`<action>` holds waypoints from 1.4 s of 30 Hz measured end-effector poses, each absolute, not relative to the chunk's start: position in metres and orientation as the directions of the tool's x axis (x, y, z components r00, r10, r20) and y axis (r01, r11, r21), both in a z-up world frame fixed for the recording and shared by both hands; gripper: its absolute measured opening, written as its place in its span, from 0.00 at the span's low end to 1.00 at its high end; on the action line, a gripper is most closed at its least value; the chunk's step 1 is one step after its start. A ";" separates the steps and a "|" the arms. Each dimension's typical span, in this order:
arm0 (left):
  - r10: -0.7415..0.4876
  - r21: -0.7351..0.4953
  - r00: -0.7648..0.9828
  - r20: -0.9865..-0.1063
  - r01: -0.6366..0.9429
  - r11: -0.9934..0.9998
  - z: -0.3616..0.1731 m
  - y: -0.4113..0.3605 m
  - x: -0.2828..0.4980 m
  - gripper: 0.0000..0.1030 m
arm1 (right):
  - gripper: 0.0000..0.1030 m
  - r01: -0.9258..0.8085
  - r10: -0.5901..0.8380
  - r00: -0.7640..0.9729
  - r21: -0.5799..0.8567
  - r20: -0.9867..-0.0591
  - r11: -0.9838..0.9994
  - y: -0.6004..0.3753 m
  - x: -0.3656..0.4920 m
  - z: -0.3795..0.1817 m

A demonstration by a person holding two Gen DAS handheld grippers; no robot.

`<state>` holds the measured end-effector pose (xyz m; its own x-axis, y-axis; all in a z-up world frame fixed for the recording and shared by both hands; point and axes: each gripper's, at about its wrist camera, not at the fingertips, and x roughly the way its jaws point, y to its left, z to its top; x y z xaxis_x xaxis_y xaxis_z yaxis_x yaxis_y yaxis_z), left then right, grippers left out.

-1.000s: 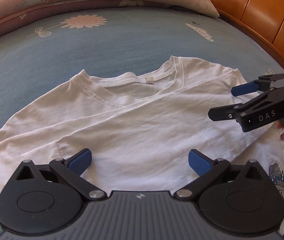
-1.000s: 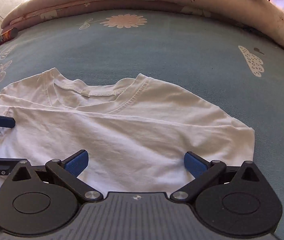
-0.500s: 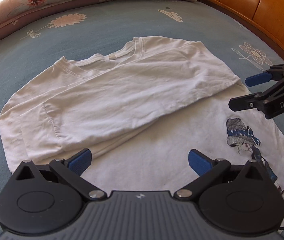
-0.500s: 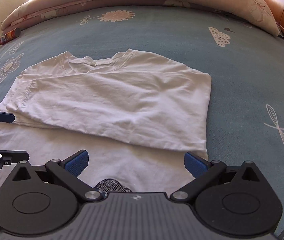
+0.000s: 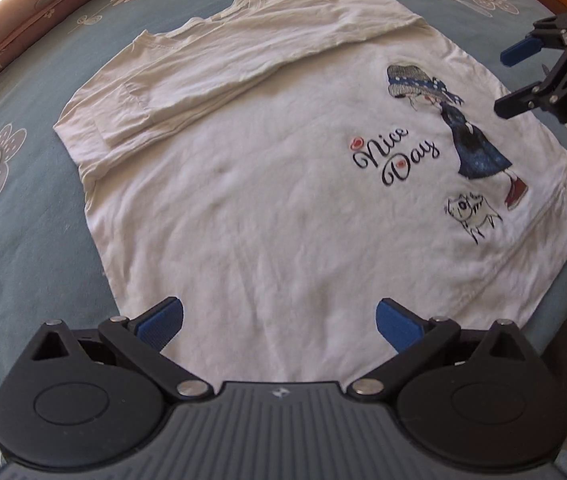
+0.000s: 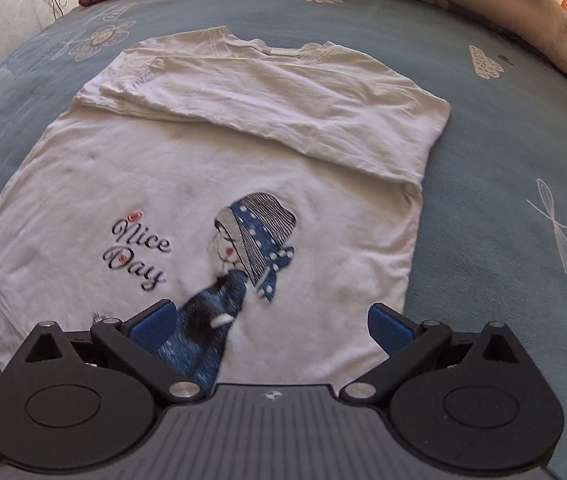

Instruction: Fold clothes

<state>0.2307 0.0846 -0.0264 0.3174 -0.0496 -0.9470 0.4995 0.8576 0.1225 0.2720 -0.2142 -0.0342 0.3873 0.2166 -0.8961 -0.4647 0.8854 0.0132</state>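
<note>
You've backed both grippers off the T-shirt [image 5: 267,184]; left gripper [image 5: 279,320] and right gripper [image 6: 269,318] spread, empty. Top fold's down, bottom hem next.

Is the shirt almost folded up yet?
Not yet. One fold looks done: the neck end of the white shirt is turned down in a band across the top. Right now nothing is held; the left claw and right claw are both open. The printed part lies flat, unfolded.
</note>
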 end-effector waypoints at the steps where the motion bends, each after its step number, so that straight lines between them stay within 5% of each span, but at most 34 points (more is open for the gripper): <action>1: -0.032 0.133 0.305 -0.952 0.505 0.853 -0.027 0.087 0.221 0.99 | 1.00 -0.466 0.186 0.382 -0.015 -0.905 0.885 -0.225 0.263 -0.035; 15: -0.239 0.131 0.413 -0.879 0.690 0.712 -0.060 0.067 0.203 0.99 | 1.00 -0.512 0.143 0.493 -0.153 -0.858 0.845 -0.152 0.195 -0.052; 24: -0.338 -0.007 0.456 -0.823 0.588 0.809 -0.086 0.088 0.191 0.99 | 1.00 -0.411 0.203 0.510 -0.029 -0.836 0.911 -0.100 0.181 -0.088; 29: -0.321 -0.015 0.525 -0.788 0.505 0.863 -0.089 0.086 0.183 1.00 | 1.00 -0.410 0.247 0.541 0.004 -0.804 0.912 -0.107 0.175 -0.093; 42: -0.196 -0.011 0.460 -0.866 0.375 0.927 -0.086 0.072 0.202 1.00 | 1.00 -0.439 0.261 0.503 0.016 -0.824 0.898 -0.109 0.177 -0.091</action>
